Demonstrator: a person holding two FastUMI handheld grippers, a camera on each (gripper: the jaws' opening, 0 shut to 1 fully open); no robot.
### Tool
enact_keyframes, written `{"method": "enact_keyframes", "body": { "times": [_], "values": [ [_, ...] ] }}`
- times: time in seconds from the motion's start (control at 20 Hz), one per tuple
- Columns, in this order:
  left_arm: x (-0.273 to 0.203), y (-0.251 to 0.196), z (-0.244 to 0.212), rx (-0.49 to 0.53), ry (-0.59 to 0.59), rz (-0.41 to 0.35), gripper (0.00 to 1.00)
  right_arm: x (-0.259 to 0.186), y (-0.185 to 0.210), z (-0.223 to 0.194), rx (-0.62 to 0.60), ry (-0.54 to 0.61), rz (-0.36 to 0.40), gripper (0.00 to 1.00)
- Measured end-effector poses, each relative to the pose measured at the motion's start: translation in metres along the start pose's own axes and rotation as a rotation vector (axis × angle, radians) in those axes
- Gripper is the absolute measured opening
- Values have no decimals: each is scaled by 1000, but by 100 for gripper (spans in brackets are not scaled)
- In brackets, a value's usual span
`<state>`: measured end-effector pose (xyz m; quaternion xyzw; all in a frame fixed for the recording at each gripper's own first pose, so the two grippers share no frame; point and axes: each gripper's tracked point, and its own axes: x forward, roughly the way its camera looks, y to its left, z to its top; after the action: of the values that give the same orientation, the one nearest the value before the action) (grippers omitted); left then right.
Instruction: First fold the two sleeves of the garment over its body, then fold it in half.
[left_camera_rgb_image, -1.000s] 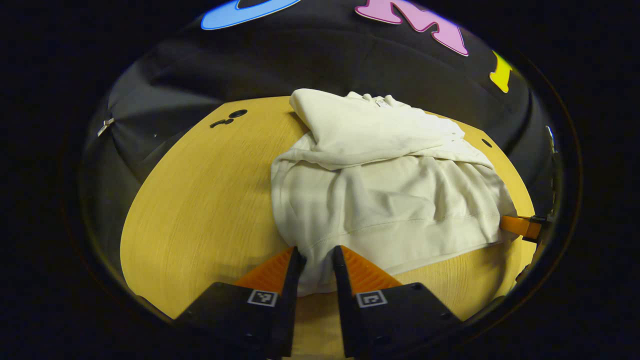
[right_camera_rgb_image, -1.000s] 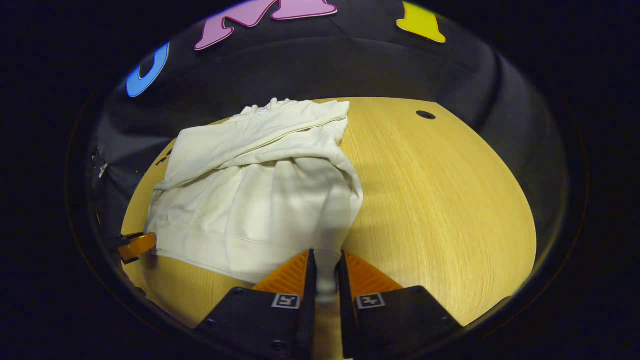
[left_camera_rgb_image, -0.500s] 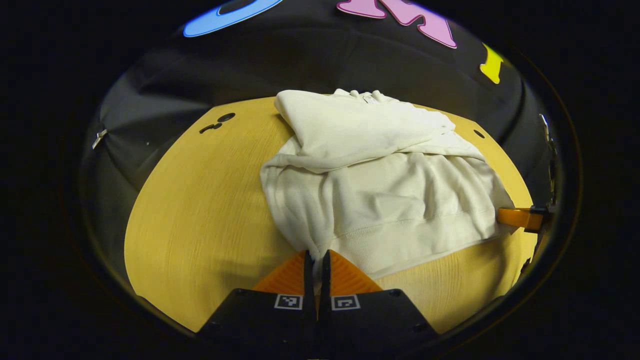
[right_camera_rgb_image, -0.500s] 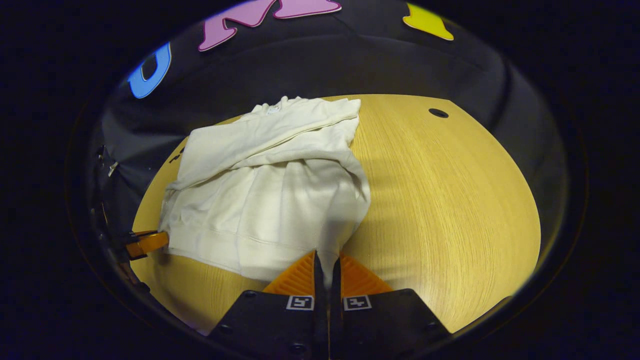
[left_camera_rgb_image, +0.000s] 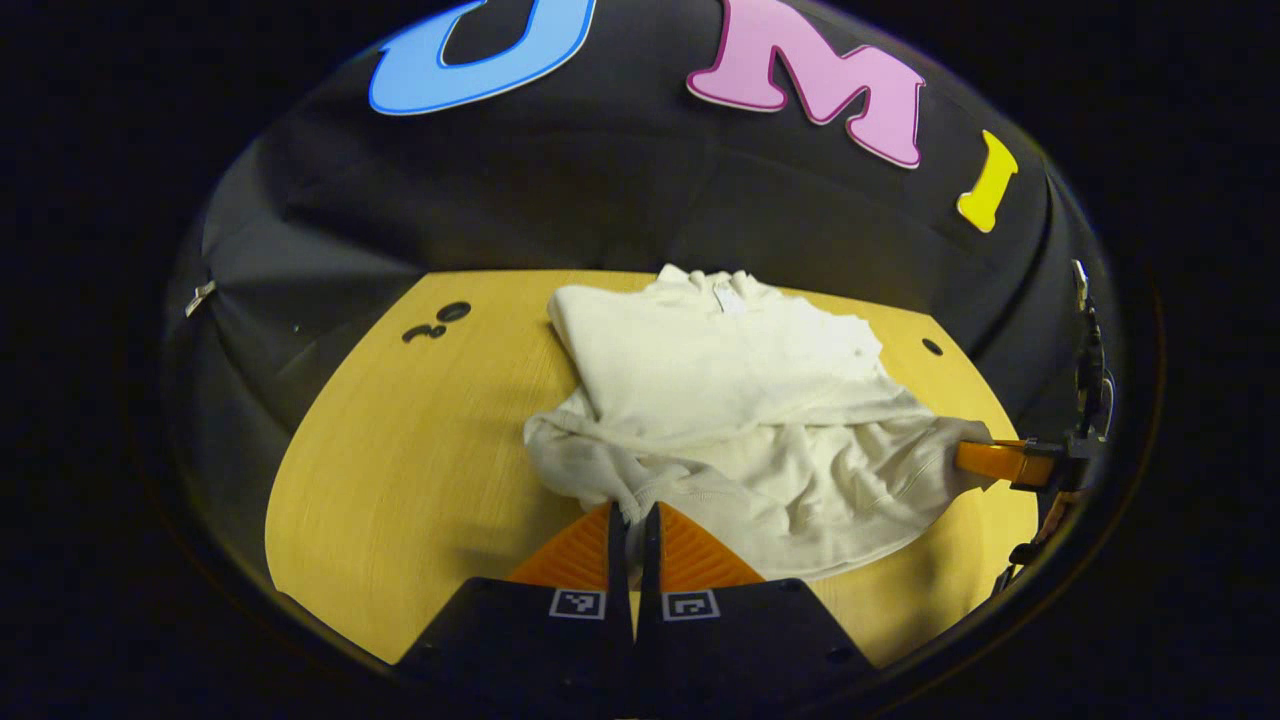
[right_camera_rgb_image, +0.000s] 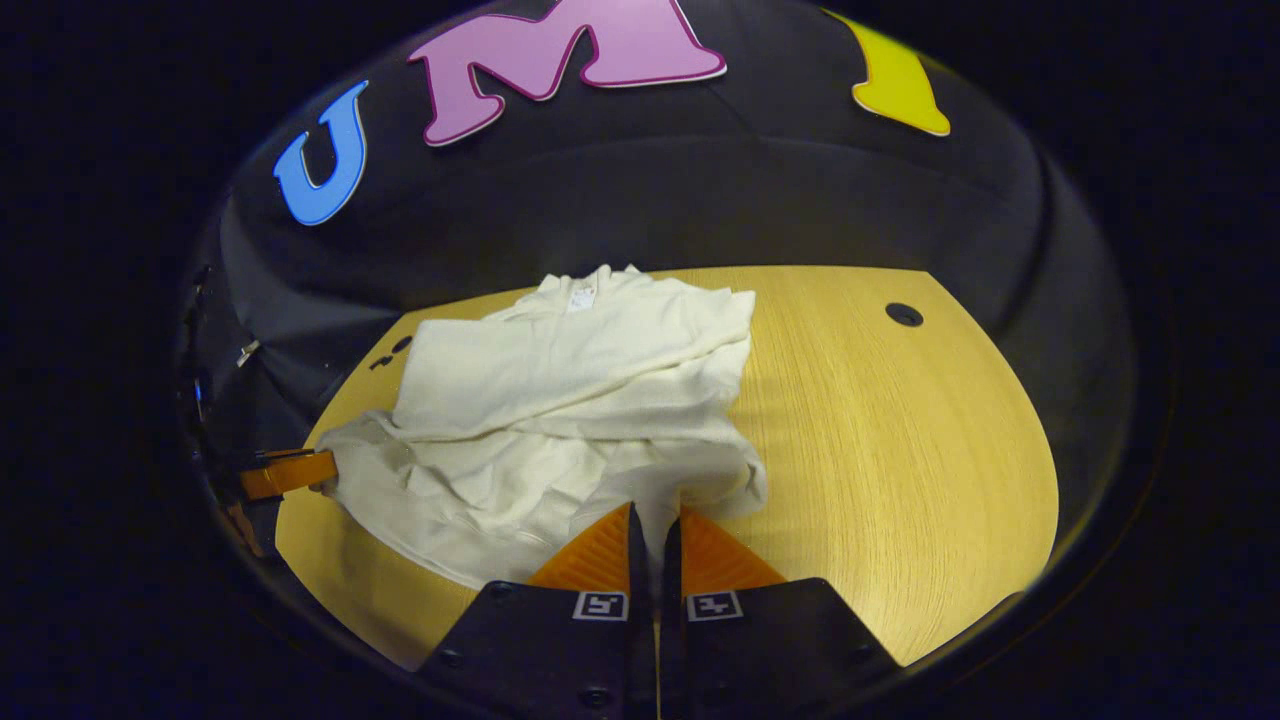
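A cream sweatshirt (left_camera_rgb_image: 740, 400) lies on the round wooden table (left_camera_rgb_image: 400, 470), both sleeves folded across its body, collar toward the far wall. My left gripper (left_camera_rgb_image: 630, 512) is shut on the near left corner of its hem, which is lifted off the table. My right gripper (right_camera_rgb_image: 656, 515) is shut on the near right hem corner, and the sweatshirt (right_camera_rgb_image: 590, 400) bunches up in wrinkles between the two corners. The right gripper (left_camera_rgb_image: 985, 460) also appears at the right edge of the left gripper view, and the left gripper (right_camera_rgb_image: 295, 470) at the left edge of the right gripper view.
The table (right_camera_rgb_image: 900, 450) has bare wood on both sides of the garment. Small dark holes (left_camera_rgb_image: 440, 320) mark its far left, and another hole (right_camera_rgb_image: 903, 314) its far right. The black cloth wall rises right behind the table's far edge.
Both grippers have lifted the hem corners and moved them forward toward the collar. The lower body of the sweatshirt has gone from flat to bunched and raised.
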<state>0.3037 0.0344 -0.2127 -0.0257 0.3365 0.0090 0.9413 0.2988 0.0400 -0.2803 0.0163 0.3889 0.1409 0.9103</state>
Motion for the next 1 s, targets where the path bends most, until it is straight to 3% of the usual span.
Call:
{"method": "enact_keyframes", "body": {
  "times": [0.3,0.35,0.4,0.6,0.65,0.7,1.0],
  "values": [
    [7,-6,89,22,-112,-34,6,27,1,94,9,-128,12,6],
    [11,-6,103,23,-127,-35,1,31,2,106,4,-143,14,6],
    [20,-9,118,24,-140,-36,6,35,3,120,-1,-162,16,6],
    [52,-6,176,26,-186,-34,6,70,5,171,-4,-219,18,6],
    [61,-4,189,21,-199,-38,11,79,3,182,4,-229,14,6],
    [71,-2,200,7,-201,-42,6,90,2,192,15,-238,10,6],
    [152,35,228,-97,-179,-25,6,159,-19,229,43,-258,-56,6]
  ]
}}
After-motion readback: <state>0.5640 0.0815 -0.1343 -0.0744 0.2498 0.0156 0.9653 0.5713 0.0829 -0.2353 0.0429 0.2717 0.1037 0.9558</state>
